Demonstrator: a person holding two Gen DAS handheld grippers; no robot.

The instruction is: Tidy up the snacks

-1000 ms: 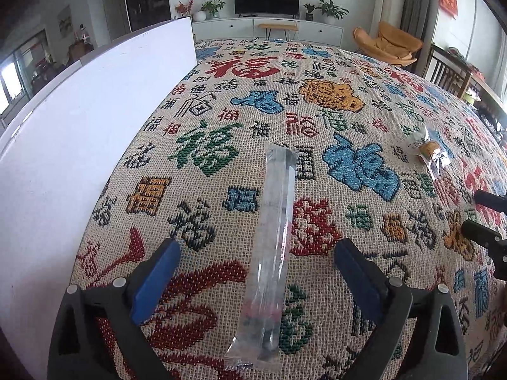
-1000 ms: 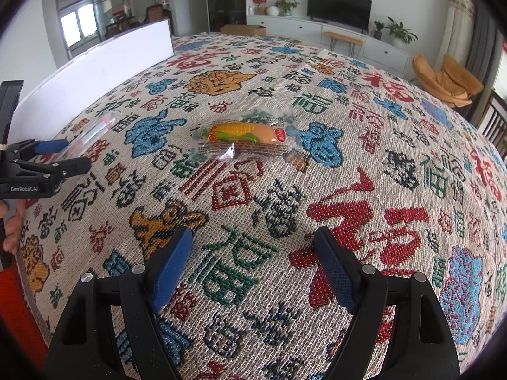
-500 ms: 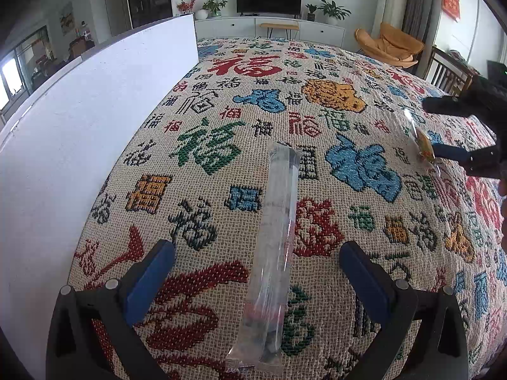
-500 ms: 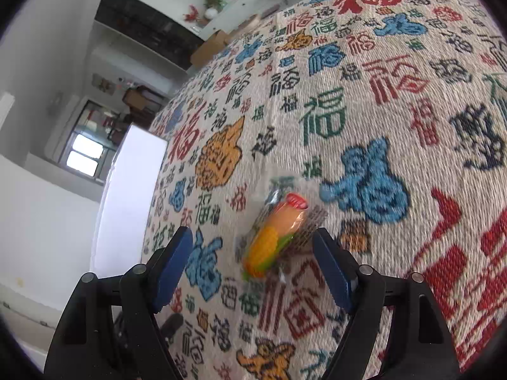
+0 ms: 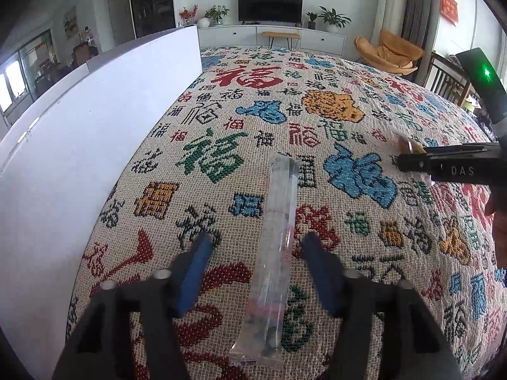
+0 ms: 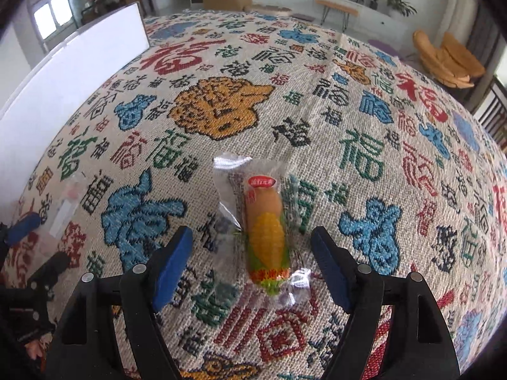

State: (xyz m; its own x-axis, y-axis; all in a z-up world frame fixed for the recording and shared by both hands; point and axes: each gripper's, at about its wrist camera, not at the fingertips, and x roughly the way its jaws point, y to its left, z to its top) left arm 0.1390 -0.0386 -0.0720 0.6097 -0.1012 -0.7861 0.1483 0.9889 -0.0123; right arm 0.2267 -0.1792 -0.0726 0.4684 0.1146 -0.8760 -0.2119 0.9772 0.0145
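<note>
A long clear snack packet (image 5: 279,221) lies lengthwise on the patterned cloth (image 5: 221,158) between the blue pads of my left gripper (image 5: 257,243). Its jaws are closing, and a gap still shows on each side of the packet. In the right wrist view a corn-shaped snack (image 6: 264,231) in a clear wrapper lies between the fingers of my right gripper (image 6: 252,234). Those jaws are closing too, with the pads clear of the wrapper. The right gripper (image 5: 402,162) also shows side-on at the right edge of the left wrist view.
A tall white board (image 5: 95,126) stands along the left edge of the cloth, seen also as a white board (image 6: 73,72) in the right wrist view. The left gripper (image 6: 38,247) sits at that view's far left. Cabinets, a television and an orange chair lie beyond.
The right gripper has moved over the corn snack, which now lies lengthwise between its fingers. Both grippers' jaws have narrowed. The left hand has stayed over the clear packet.
</note>
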